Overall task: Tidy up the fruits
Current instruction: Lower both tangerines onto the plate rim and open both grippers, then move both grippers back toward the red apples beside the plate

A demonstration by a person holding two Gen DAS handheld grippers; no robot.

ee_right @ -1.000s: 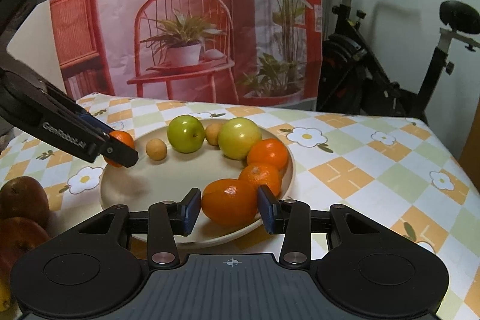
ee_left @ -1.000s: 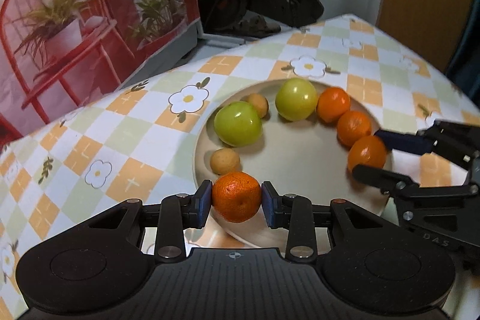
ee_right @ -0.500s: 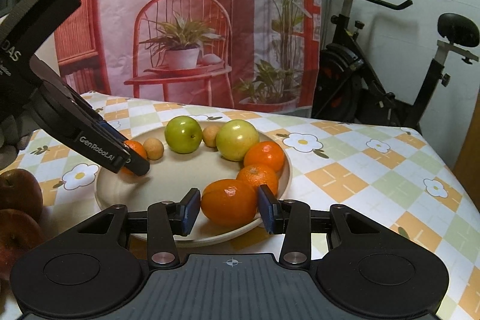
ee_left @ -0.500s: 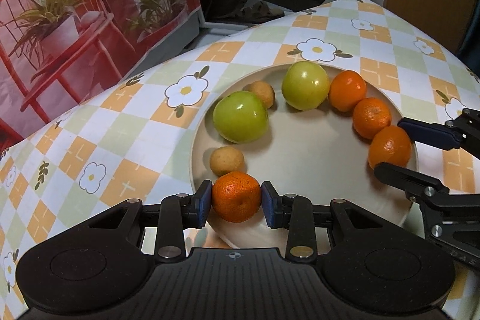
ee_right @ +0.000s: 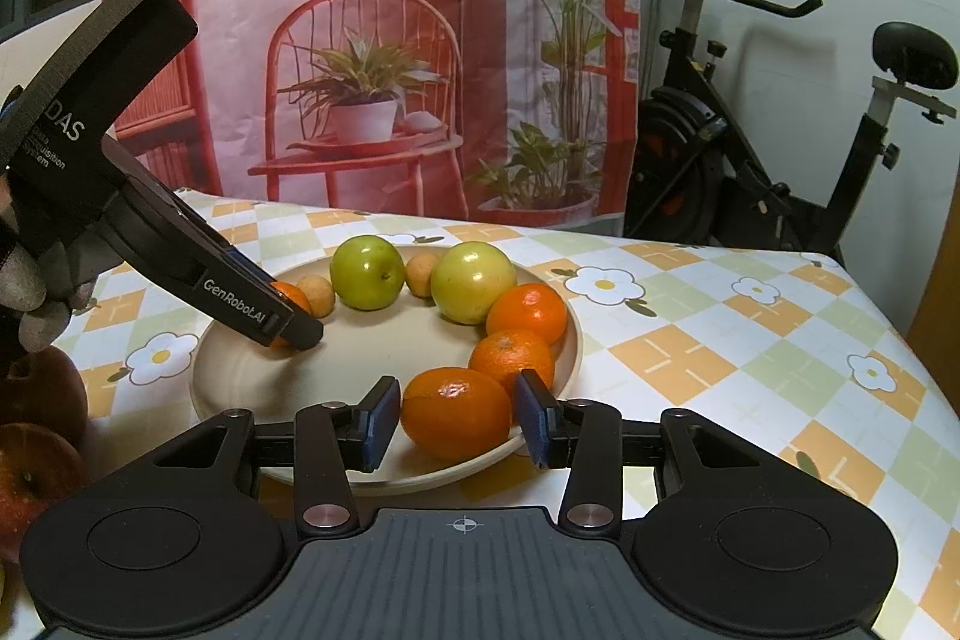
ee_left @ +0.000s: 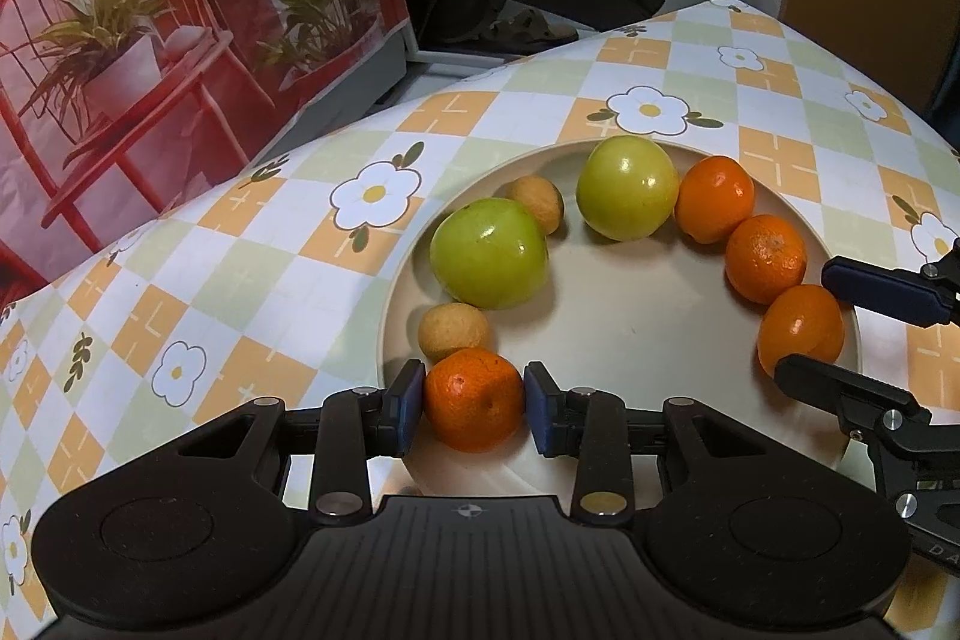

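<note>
A beige plate holds fruit in an arc: two green apples, two small tan fruits, and several mandarins. My left gripper is shut on a mandarin at the plate's near edge; it also shows in the right wrist view. My right gripper stands open around another mandarin resting on the plate, with gaps at both pads; it shows in the left wrist view.
The table has a checked flower cloth. Red apples lie left of the plate in the right wrist view. A printed backdrop and an exercise bike stand behind the table.
My right gripper has opened off its mandarin, which now rests on the plate. My left gripper has stayed shut on its mandarin and tilted a little lower toward the plate.
</note>
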